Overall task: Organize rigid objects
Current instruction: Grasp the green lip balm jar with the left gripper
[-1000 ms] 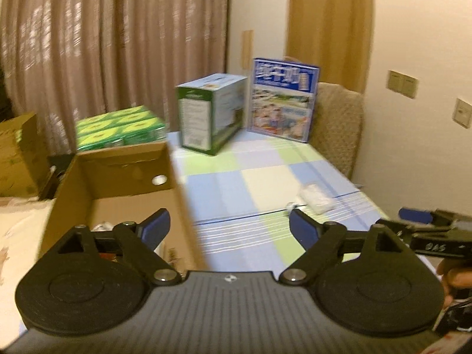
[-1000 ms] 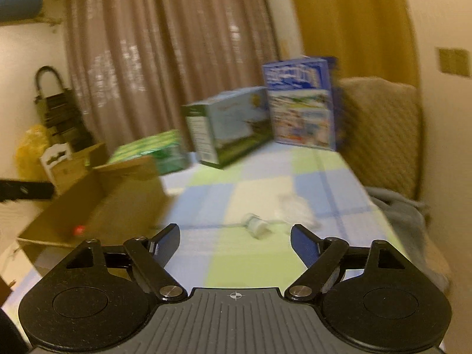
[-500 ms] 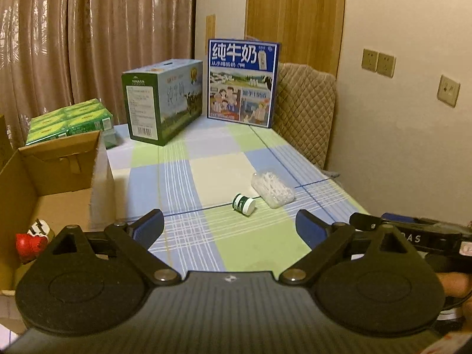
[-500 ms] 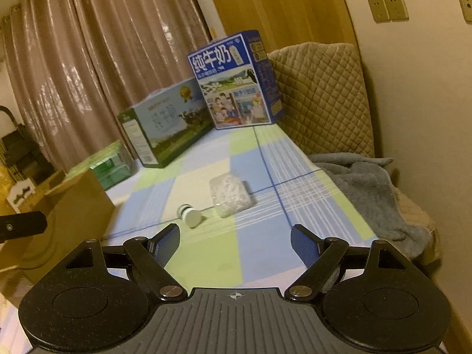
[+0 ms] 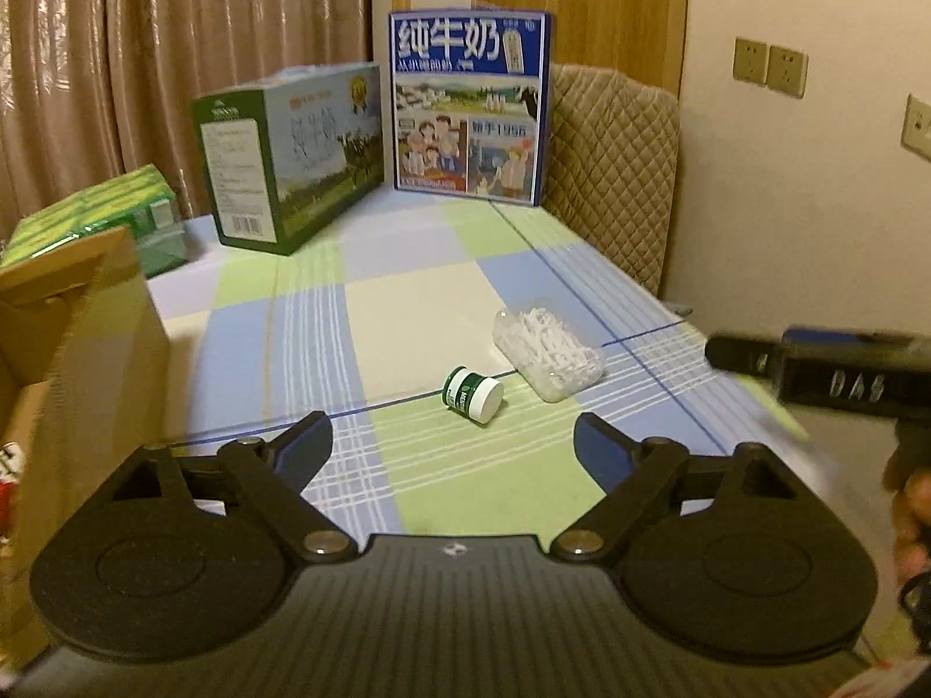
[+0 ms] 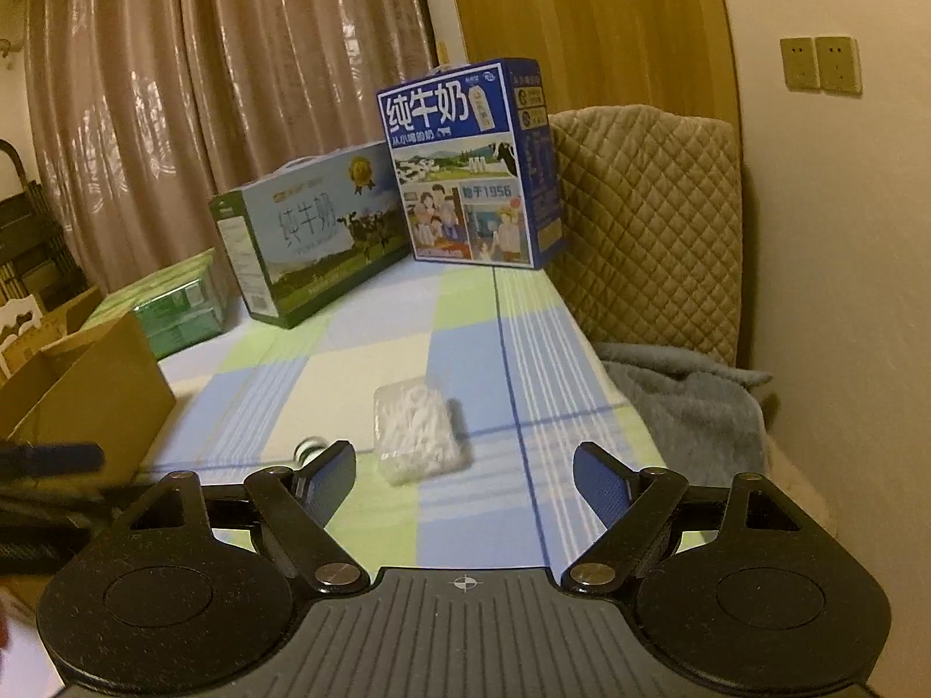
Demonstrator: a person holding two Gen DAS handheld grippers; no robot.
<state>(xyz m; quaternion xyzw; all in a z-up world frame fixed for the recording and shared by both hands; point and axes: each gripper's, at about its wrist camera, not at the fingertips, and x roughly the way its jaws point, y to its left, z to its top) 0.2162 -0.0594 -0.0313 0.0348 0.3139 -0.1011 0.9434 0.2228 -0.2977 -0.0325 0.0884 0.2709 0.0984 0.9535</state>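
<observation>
Left tool [image 5: 452, 442] is hovering over the near part of the table [image 5: 407, 302] with its jaws closing in from wide, nothing sitting between them, pads gripping nothing. Right tool [image 6: 464, 480] is standing fairly wide apart, also carrying nothing; its dark body is showing blurred at the right edge of the left view, with part of the person's hand [image 5: 908, 500] below it. Just ahead of the left tool a small green jar with a white lid [image 5: 472, 394] is lying on its side on the checked cloth. Just beside it, to the right, a clear plastic box of small white pieces [image 5: 547, 353] is lying flat; from the right wrist view that box [image 6: 420, 433] is sitting just past the tool's left finger, and the jar [image 6: 309, 449] is peeking out behind that finger. An open cardboard box [image 5: 75, 360] is standing at the left edge of the table, something red and white showing inside, too cropped to identify. Further back, a green milk carton case [image 5: 291, 154] and a blue milk carton case [image 5: 471, 110] are standing upright near the curtain [image 5: 174, 58], with green packs [image 5: 99, 221] stacked to their left. A quilted chair back [image 6: 646, 232] is sitting right of the table with a grey blanket [image 6: 686, 407] draped below it.
</observation>
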